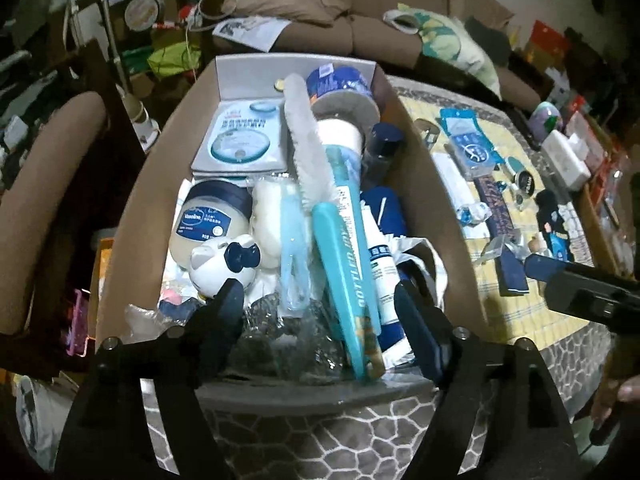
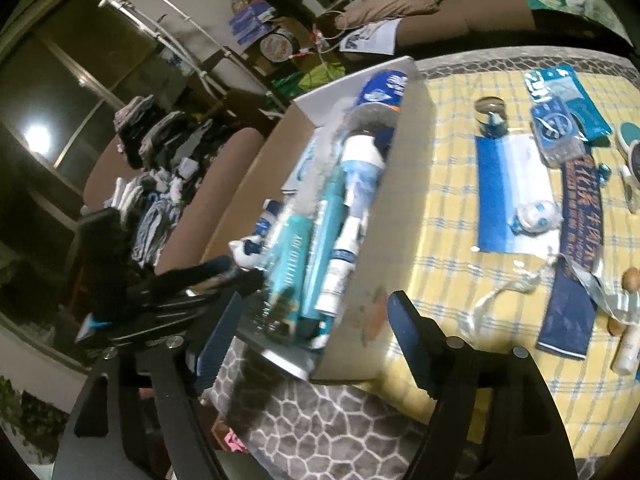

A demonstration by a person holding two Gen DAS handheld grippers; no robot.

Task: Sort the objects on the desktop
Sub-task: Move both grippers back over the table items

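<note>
A cardboard box (image 1: 424,184) stands on the table's left end, full of toiletries: a Vaseline jar (image 1: 208,216), a teal bottle brush (image 1: 344,276), a white cat figure (image 1: 220,268), a tape roll (image 1: 344,92). My left gripper (image 1: 320,296) is open and empty, just above the box's near end. My right gripper (image 2: 316,308) is open and empty, astride the box's (image 2: 400,184) near right corner. The right gripper also shows at the right edge of the left wrist view (image 1: 580,284). The left gripper shows in the right wrist view (image 2: 236,272).
A yellow checked cloth (image 2: 448,216) covers the table. On it lie a blue and white pack (image 2: 508,192), a dark blue banner strip (image 2: 576,248), a small round tin (image 2: 490,116), a blue pouch (image 2: 560,92) and a crumpled wrapper (image 2: 536,214). A brown sofa stands behind.
</note>
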